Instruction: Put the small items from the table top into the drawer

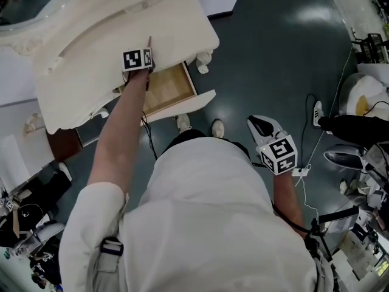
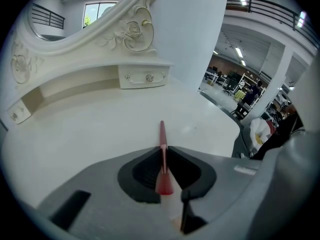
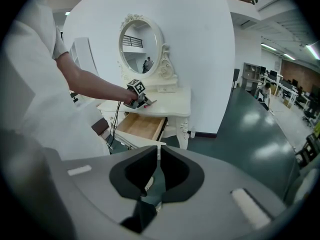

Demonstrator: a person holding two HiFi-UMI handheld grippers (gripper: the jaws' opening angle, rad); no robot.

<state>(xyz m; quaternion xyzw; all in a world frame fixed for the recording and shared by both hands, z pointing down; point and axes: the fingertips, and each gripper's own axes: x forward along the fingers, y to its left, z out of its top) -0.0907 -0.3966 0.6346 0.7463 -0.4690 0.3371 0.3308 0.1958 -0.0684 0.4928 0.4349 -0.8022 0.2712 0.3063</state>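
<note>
A white dressing table (image 1: 91, 47) fills the upper left of the head view, and its wooden drawer (image 1: 163, 90) is pulled open below the front edge. My left gripper (image 1: 144, 62) hovers over the table top by that edge, shut on a thin red stick (image 1: 149, 41). In the left gripper view the red stick (image 2: 162, 144) is pinched between the jaws of the left gripper (image 2: 163, 153), its tip pointing out over the bare white top. My right gripper (image 1: 254, 123) hangs at my right side over the floor. The right gripper (image 3: 159, 156) is shut and holds nothing. The open drawer (image 3: 140, 126) looks empty from there.
An oval mirror (image 3: 140, 46) and a small two-knob drawer unit (image 2: 142, 77) stand at the table's back. The person's shoes (image 1: 217, 128) are on the dark green floor just under the open drawer. Cables and cluttered equipment (image 1: 358, 145) lie at the right.
</note>
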